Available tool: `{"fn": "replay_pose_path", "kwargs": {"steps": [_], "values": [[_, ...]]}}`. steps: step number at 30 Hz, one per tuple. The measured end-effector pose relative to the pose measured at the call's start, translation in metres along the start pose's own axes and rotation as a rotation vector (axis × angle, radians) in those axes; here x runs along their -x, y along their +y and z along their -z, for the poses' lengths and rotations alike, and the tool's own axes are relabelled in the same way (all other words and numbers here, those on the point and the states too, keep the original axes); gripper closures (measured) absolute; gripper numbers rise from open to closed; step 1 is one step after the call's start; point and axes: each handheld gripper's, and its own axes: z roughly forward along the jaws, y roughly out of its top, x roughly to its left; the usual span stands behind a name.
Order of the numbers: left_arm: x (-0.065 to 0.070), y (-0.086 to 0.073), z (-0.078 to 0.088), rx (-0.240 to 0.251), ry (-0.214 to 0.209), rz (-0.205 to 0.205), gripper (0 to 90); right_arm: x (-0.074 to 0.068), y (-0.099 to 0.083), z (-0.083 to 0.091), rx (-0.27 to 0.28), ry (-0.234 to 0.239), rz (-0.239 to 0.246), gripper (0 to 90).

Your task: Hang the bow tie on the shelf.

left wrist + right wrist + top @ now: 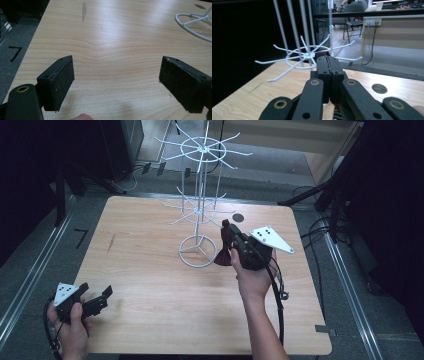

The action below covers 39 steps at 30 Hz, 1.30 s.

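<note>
At the lower left of the high view, the left gripper point(95, 301) is resting low over the wooden counter point(150, 285) with its jaws spread wide and nothing between them; its own view is showing only bare wood grain between the two pads. It is sitting well apart from everything else and seems to be waiting.

In the middle of the frame, a white wire rack point(200, 210) is standing on its ring base, its two tiers of hooks all looking bare.

Just right of the rack's base, the right gripper point(231, 236) is pinching a small dark red thing point(224, 251), which is hanging down toward the counter; what it is, I cannot tell. In the right gripper view the jaws are pressed nearly together, with a sliver of red point(322, 53) peeking past their tips and the lower hooks point(307, 56) close ahead.

Judging from this, the thing is already picked up and being brought to the rack; hanging it on a hook looks like what is left.
</note>
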Motion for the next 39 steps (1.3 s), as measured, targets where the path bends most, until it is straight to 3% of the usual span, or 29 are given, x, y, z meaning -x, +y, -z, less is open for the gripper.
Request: {"fn": "replay_pose_path", "kwargs": {"steps": [4,9,18,27,35,39], "values": [[0.0,0.0,0.0,0.002,-0.001,0.002,13.4,-0.009,-0.001,-0.001,0.006,0.006,0.015,90.0],[0.0,0.0,0.0,0.0,-0.001,0.0,13.5,-0.018,-0.011,-0.01,-0.025,0.013,0.039,90.0],[0.0,0.0,0.0,-0.002,-0.001,0.0,13.4,-0.025,-0.04,-0.039,-0.126,0.012,0.064,90.0],[0.0,0.0,0.0,0.0,-0.005,0.005,13.5,-0.015,-0.06,-0.06,-0.175,-0.015,0.063,90.0],[0.001,0.0,0.0,-0.007,0.002,-0.006,13.5,-0.003,-0.079,-0.069,-0.214,-0.026,0.069,90.0],[0.001,0.0,0.0,-0.008,0.001,-0.007,13.5,0.005,-0.081,-0.067,-0.214,0.004,0.044,86.8]]}}
